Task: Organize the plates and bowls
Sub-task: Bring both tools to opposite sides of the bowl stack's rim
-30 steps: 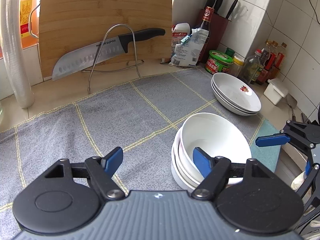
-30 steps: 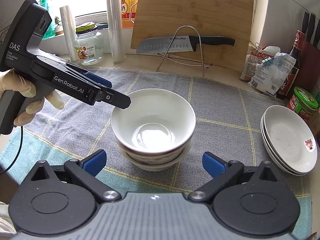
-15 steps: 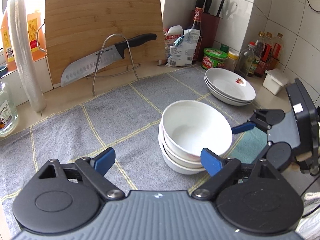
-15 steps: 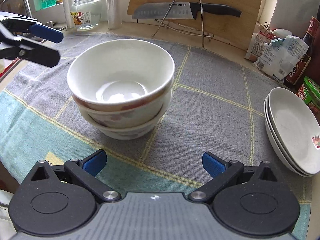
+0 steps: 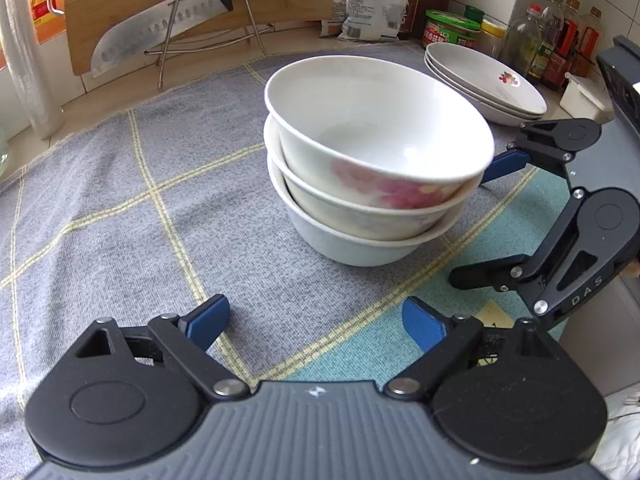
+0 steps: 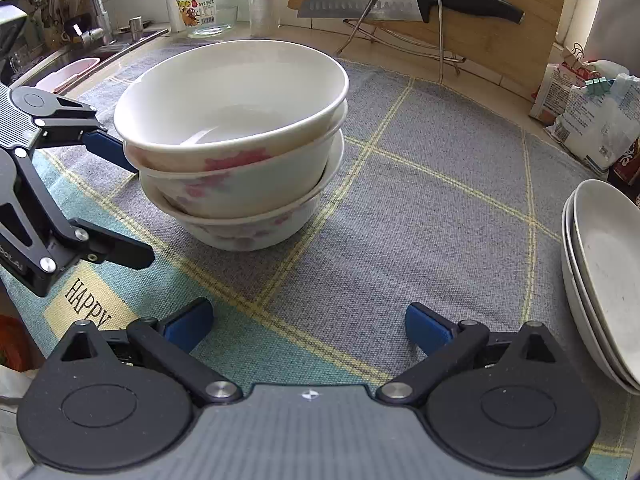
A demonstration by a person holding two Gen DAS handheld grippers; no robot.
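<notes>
**Bowl stack sits between my two grippers, both empty**

In the left wrist view, my left gripper fills the bottom of the frame, its jaws having just been opening and now spread wide with only the checked cloth between them. The stack of bowls, three nested, stands above and a little right of centre, well clear of the pads. At the right edge, my right gripper reaches in from the side, its upper finger just beside the top bowl's rim; I cannot tell whether it touches.

In the right wrist view, the stack sits upper left, and the right gripper's jaws at the bottom stand wide with nothing in them. The stack of plates lies at the right edge, well apart from the bowls.

I judge the bowls roughly equally near both grippers, flanked from opposite sides, so a two-sided lift of the whole stack looks like the coming move.
</notes>
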